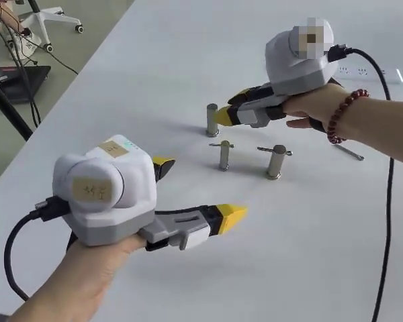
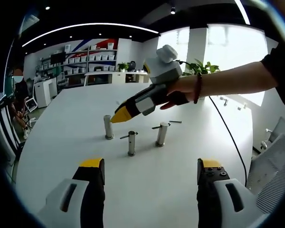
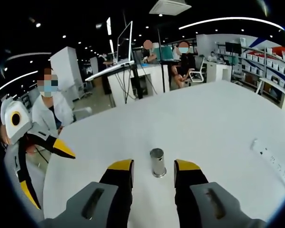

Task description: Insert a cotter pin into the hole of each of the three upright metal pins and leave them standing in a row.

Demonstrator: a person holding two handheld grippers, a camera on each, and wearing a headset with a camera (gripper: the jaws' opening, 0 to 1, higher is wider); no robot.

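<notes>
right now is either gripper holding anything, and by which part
Nothing is held. The left gripper is open and empty; the right gripper is open near the bare metal pin.

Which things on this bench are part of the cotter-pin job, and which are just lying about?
Job:
- bare upright pin
- middle pin, already pinned
- right-end pin, already pinned
- loose cotter pin
- left gripper, right gripper

Lying about:
- power strip
- office chair

Three upright metal pins: far pin [image 1: 212, 119] bare, middle pin [image 1: 224, 158] and right pin [image 1: 276, 165] each with a cotter pin [image 1: 221, 144] through.
</notes>
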